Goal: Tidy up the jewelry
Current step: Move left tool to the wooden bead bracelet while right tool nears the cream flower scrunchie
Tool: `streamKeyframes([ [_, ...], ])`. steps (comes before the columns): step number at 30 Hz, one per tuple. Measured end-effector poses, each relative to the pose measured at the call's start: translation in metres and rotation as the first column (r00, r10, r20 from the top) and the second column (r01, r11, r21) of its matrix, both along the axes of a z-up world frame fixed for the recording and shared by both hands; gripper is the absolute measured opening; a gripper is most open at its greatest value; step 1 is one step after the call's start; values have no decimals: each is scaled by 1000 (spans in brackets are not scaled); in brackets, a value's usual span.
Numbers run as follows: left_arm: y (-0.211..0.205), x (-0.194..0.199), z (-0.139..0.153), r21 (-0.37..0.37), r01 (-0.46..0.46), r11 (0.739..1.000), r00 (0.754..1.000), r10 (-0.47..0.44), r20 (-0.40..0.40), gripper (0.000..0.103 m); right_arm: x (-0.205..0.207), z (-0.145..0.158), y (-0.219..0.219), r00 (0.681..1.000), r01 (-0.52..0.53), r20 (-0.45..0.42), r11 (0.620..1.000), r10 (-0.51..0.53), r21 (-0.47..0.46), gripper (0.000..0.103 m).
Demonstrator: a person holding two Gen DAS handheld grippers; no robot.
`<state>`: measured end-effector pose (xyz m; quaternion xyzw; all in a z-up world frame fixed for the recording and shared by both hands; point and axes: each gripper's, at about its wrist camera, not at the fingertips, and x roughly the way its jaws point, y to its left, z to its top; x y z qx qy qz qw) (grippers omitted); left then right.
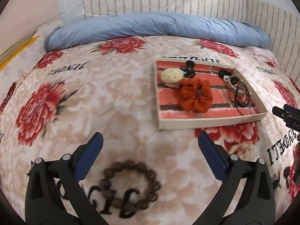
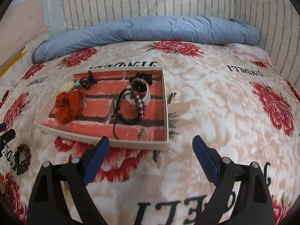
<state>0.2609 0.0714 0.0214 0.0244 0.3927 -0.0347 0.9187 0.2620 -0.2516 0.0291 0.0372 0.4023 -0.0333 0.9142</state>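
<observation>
A shallow cream tray [image 1: 210, 122] [image 2: 101, 142] with a red brick-print floor lies on the flowered bedspread. It holds an orange scrunchie [image 1: 195, 95] [image 2: 68, 106], a pale round clip [image 1: 171, 75] [image 2: 67, 87], black cords and bracelets [image 1: 241, 93] [image 2: 131, 103]. A brown wooden bead bracelet [image 1: 131, 183] [image 2: 23, 158] lies on the bedspread outside the tray, just below my left gripper [image 1: 150, 140], which is open and empty. My right gripper [image 2: 151, 143] is open and empty too, at the tray's near right corner. One of its fingertips [image 1: 281, 112] shows in the left wrist view.
A rolled blue quilt [image 1: 150, 28] [image 2: 150, 30] lies along the far side of the bed, against a white brick-pattern wall [image 2: 150, 1]. A small pale item [image 1: 241, 148] rests on the bedspread right of the left gripper. Yellow strips [image 1: 18, 46] sit at the far left edge.
</observation>
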Motion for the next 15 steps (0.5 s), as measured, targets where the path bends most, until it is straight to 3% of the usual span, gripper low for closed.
streamKeyframes([
  [11, 46, -31, -15, 21, -38, 999, 999, 39, -25, 98, -36, -5, 41, 1000, -19, -12, 1000, 19, -6, 89],
  [15, 67, -33, -26, -7, -67, 998, 997, 66, -49, 98, -45, -10, 56, 999, -26, -21, 1000, 26, -7, 89],
])
